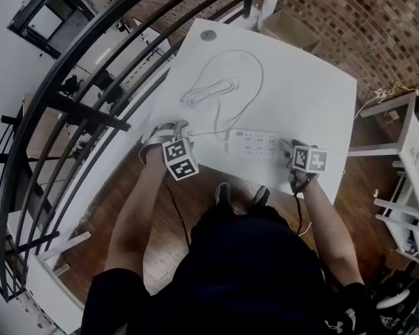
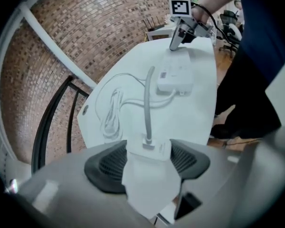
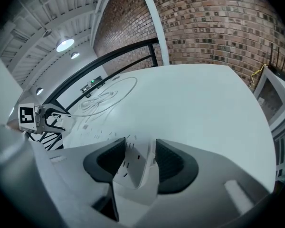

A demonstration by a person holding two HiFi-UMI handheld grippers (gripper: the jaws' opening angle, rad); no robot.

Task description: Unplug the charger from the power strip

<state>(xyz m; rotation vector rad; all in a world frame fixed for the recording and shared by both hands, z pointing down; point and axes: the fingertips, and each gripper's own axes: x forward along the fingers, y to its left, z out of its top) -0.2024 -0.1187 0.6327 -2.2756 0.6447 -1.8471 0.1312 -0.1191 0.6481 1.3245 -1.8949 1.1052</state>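
Left gripper [image 2: 148, 161] clamped on the white charger [image 2: 153, 148] over the worktop [image 1: 300, 89] edge, well apart from the power strip [image 2: 175, 77], whose end the right gripper [image 3: 140, 161] grips; likely light, rigid, smooth, so best held by its flat sides.

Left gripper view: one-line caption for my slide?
Left gripper grips the unplugged charger, its cable trailing toward the power strip.

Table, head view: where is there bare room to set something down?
The right half of the table is bare, between the cable loop, the far edge and the power strip. The near edge is crowded: strip, left claw holding the charger, right claw on the strip's end.
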